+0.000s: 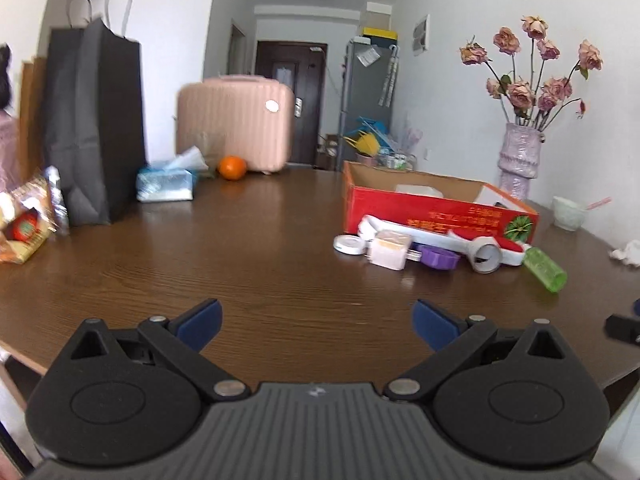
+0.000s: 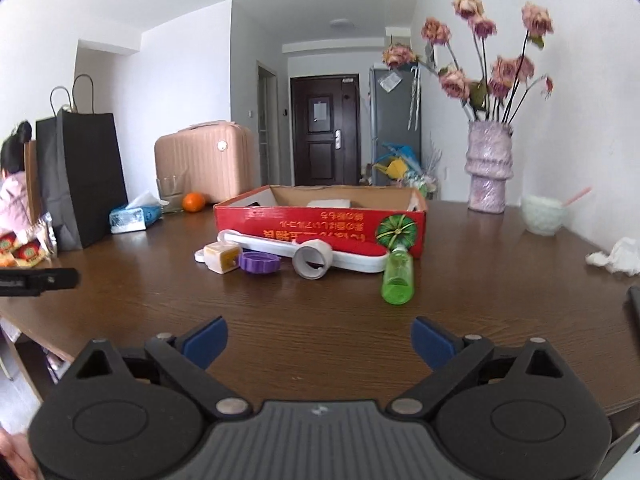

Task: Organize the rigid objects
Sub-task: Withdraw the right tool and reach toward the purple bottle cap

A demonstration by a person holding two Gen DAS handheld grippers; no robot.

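A red cardboard box (image 2: pixel 320 222) (image 1: pixel 436 210) lies open on the brown table, a white item inside it. In front of it sit a white and red lint brush (image 2: pixel 340 254), a tape roll (image 2: pixel 312 264) (image 1: pixel 486 256), a purple ring lid (image 2: pixel 258 262) (image 1: pixel 440 258), a small cream box (image 2: pixel 220 258) (image 1: pixel 390 250), a white round lid (image 1: pixel 349 245) and a green bottle (image 2: pixel 397 278) (image 1: pixel 546 269) lying on its side. My right gripper (image 2: pixel 320 340) stands open above bare table short of them. My left gripper (image 1: pixel 318 324) is open too, left of the pile.
A black paper bag (image 1: pixel 96 128), a tissue pack (image 1: pixel 166 184), an orange (image 1: pixel 232 167) and a pink suitcase (image 1: pixel 236 128) stand at the far left. A vase of dried roses (image 2: pixel 490 168), a white bowl (image 2: pixel 544 214) and crumpled tissue (image 2: pixel 616 256) are at the right. Snack packets (image 1: pixel 24 224) lie left.
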